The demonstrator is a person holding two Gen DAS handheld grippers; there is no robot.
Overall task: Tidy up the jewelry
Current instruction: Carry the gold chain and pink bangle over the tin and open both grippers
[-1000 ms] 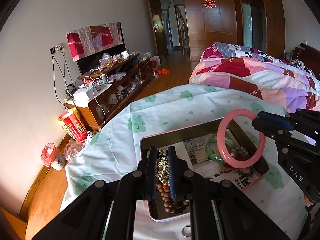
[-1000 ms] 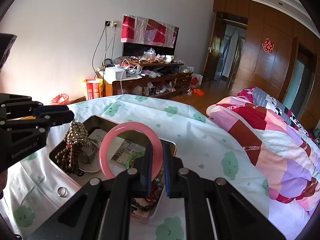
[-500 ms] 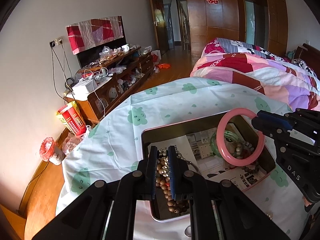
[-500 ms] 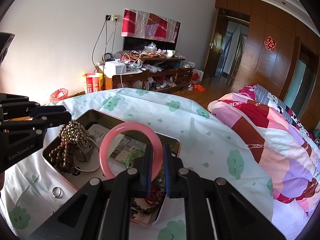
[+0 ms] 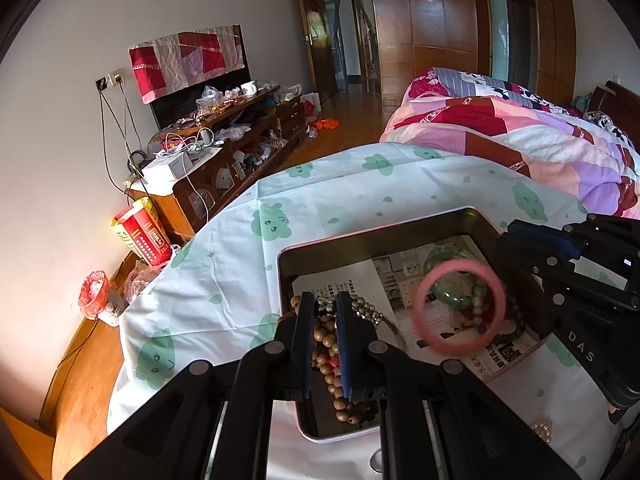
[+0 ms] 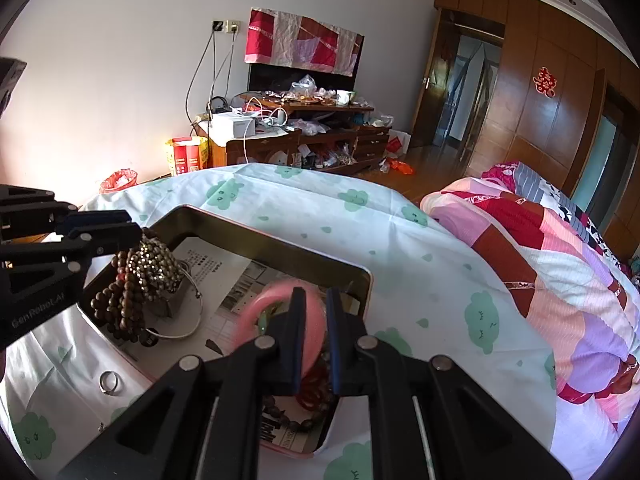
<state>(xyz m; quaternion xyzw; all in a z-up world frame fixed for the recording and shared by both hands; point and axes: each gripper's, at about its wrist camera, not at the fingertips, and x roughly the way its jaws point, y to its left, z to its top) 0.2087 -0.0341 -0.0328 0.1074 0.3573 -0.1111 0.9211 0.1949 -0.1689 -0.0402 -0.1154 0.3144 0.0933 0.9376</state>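
A metal tin (image 5: 384,236) (image 6: 280,246) lined with printed paper sits on the cloud-print sheet. My left gripper (image 5: 323,312) (image 6: 132,236) is shut on a bunch of wooden and metallic bead bracelets (image 5: 332,344) (image 6: 140,276), hanging over the tin's left end. The pink bangle (image 5: 460,306) (image 6: 272,312) is blurred, in mid-air over the tin's right end, apart from my right gripper (image 6: 310,300) (image 5: 508,236), whose jaws stand slightly parted and hold nothing. A green bangle (image 5: 452,280) and dark beads lie in the tin below.
A small ring (image 6: 109,382) lies on the sheet beside the tin's near left edge. A gold trinket (image 5: 542,430) lies on the sheet at the right. A folded quilt (image 6: 540,248) lies to the right. A cluttered TV cabinet (image 6: 296,136) stands by the wall.
The right gripper has let go of the pink bangle, which is dropping toward the tin. Both grippers have come lower over the tin; the left still holds the beads.
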